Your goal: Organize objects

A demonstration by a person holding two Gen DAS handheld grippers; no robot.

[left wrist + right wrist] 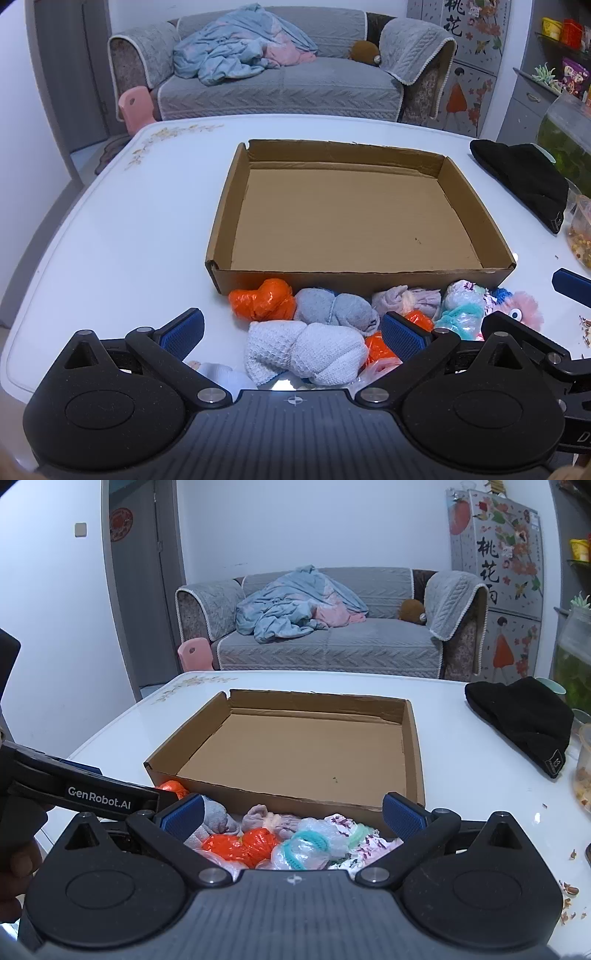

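An empty shallow cardboard box (354, 273) (258, 790) sits on the white table. In front of it lies a pile of rolled items: an orange bundle (263, 300) (240, 843), a grey sock roll (334, 308), a white knitted roll (306, 350), a pale purple one (402, 299) (269, 819), clear-wrapped teal ones (460, 314) (310, 847), and a pink fuzzy one (521, 310). My left gripper (291, 332) is open just above the white roll. My right gripper (293, 814) is open over the pile's right part.
A black knit hat (524, 181) (524, 720) lies at the table's right. A plastic container of snacks (581, 232) stands at the right edge, with crumbs (567, 890) nearby. A grey sofa (280, 85) with a blanket stands behind the table.
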